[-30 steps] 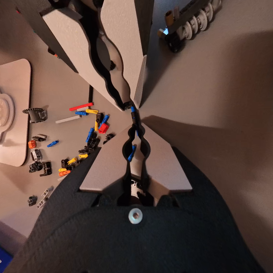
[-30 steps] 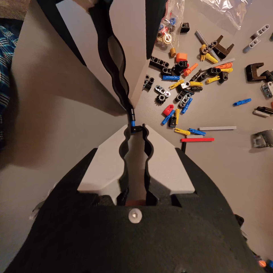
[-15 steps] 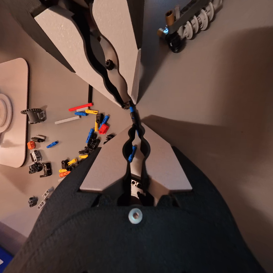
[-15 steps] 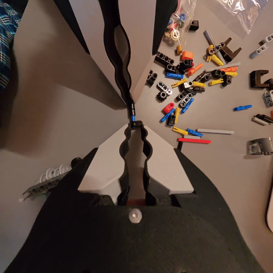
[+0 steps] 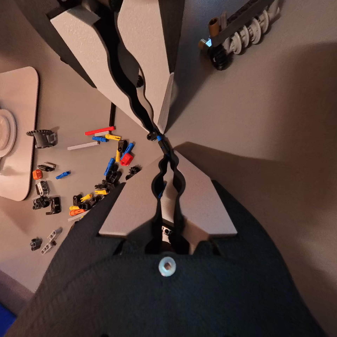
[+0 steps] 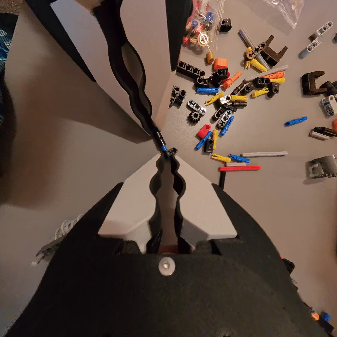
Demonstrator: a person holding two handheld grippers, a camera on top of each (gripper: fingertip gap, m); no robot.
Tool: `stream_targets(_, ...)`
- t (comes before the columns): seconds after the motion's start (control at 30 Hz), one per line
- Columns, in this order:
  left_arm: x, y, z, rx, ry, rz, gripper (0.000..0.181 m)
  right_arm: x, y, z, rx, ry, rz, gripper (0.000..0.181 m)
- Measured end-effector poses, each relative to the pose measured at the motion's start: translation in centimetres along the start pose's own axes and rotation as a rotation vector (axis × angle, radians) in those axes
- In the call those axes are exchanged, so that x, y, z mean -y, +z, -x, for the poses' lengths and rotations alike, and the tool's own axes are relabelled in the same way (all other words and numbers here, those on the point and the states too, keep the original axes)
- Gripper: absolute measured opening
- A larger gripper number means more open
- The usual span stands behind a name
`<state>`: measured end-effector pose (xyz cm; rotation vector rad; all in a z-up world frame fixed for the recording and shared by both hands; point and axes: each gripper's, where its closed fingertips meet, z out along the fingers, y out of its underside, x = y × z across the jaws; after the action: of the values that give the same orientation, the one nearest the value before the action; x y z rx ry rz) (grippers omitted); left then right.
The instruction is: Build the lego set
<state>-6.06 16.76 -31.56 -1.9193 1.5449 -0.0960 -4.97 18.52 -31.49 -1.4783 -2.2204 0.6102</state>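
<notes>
1. Left wrist view: the left tongs (image 5: 168, 155) are pressed together on a thin black-and-blue pin assembly (image 5: 162, 145), pinching it at the very tips so that most of its length sticks out free ahead.
2. The right tongs (image 5: 157, 131) come in from above, tip to tip with the left, and pinch a small black connector (image 5: 151, 135) at the far end of that same assembly. Holding each piece by its end probably leaves the joint clear for pushing the two together.
3. The work hangs in the air above the grey table (image 5: 255, 109), well apart from the loose parts (image 5: 102, 173) scattered to the left and from the grey-and-white gear sub-assembly (image 5: 238, 36) lying at the upper right, likely set aside as a finished portion.
4. A pale rounded board (image 5: 18, 127) lies at the left edge, beside the parts.
5. Right wrist view: the right tongs (image 6: 167, 158) are closed on the small black connector (image 6: 171, 151), its open hole facing sideways.
6. The left tongs (image 6: 155, 132) reach down from above, gripping the black-and-blue pin assembly (image 6: 160, 139), whose blue tip meets the connector. I judge the step in hand to be seating that pin in the connector; a slip or skewed push could pop either piece loose.
7. The loose parts (image 6: 228, 102) and a clear bag (image 6: 200, 27) of further pieces lie to the right on the table (image 6: 73, 164).
</notes>
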Motion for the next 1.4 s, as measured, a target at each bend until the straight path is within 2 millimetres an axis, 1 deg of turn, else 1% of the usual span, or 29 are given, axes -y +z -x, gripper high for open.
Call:
stream_targets(0.1,0.01,0.01,0.01,-0.006,-0.003,0.0,0.0,0.02,-0.01,0.03,0.004,-0.015,-0.005,0.003)
stream_targets(0.23,-0.02,0.0,0.0,-0.019,0.003,-0.002,0.0,-0.08,-0.08,0.15,0.011,-0.09,0.005,0.004)
stream_targets(0.53,0.01,0.06,0.01,-0.054,0.031,-0.015,0.001,-0.4,-0.42,0.28,0.113,-0.167,0.011,0.004)
stream_targets(0.67,0.03,0.08,0.01,-0.077,0.056,-0.025,0.001,-0.49,-0.49,0.31,0.13,-0.215,0.033,0.002)
stream_targets(0.9,0.07,0.12,0.05,-0.088,0.059,-0.039,0.001,-0.52,-0.35,0.4,0.149,-0.201,0.036,0.001)
stream_targets(1.2,0.18,0.16,0.04,-0.066,0.056,-0.02,0.0,-0.39,-0.29,0.37,0.125,-0.19,0.063,0.0)
stream_targets(1.4,0.23,0.17,0.06,-0.055,0.049,-0.024,0.0,-0.15,-0.17,0.41,0.141,-0.123,0.055,0.0)
